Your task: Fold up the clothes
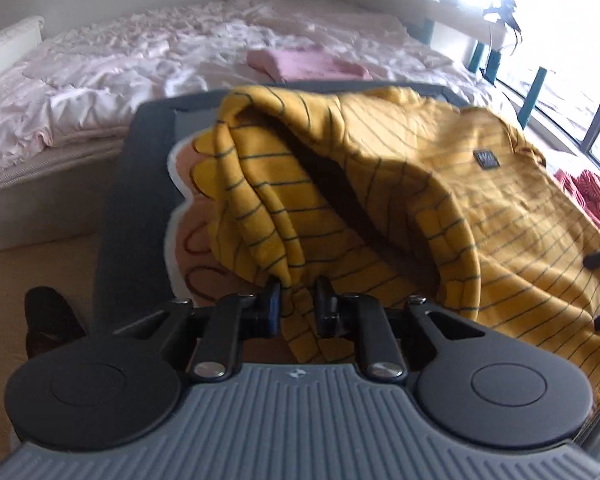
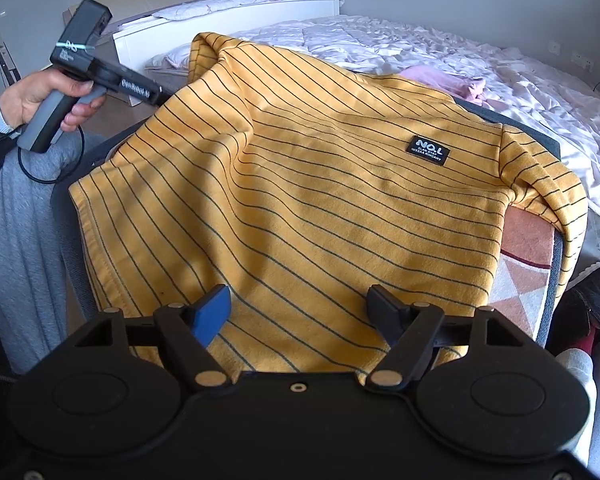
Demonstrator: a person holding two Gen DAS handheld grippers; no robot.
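Bedroom daylight is falling across a bed with rumpled pale pink bedding (image 1: 140, 64), and a dark grey padded surface (image 1: 140, 168) carrying a peach patterned mat (image 1: 192, 236) is standing in front of it.

Left wrist view: the left gripper (image 1: 298, 304) is pinching a bunched fold of the mustard-yellow cotton sweatshirt with thin dark stripes (image 1: 480, 200) between nearly closed jaws, lifting it off the near-left part of the mat. The cloth is sagging and draping freely, so it is judged soft, light and limp; it is offering no stiffness to push against. A red garment (image 1: 588, 196) is lying past the surface's right edge, and a folded pink garment (image 1: 300, 62) is resting on the bed.

Right wrist view: the right gripper (image 2: 300, 304) is hovering with jaws spread wide over the sweatshirt's near hem, holding nothing. The sweatshirt is lying mostly spread, its black label (image 2: 428, 150) facing up, one sleeve hanging over the far-right corner. A person's hand (image 2: 40, 96) is gripping the left tool. Hems, seams and sleeve cuffs are offering the firmest purchase; a single flat layer is likely slipping.
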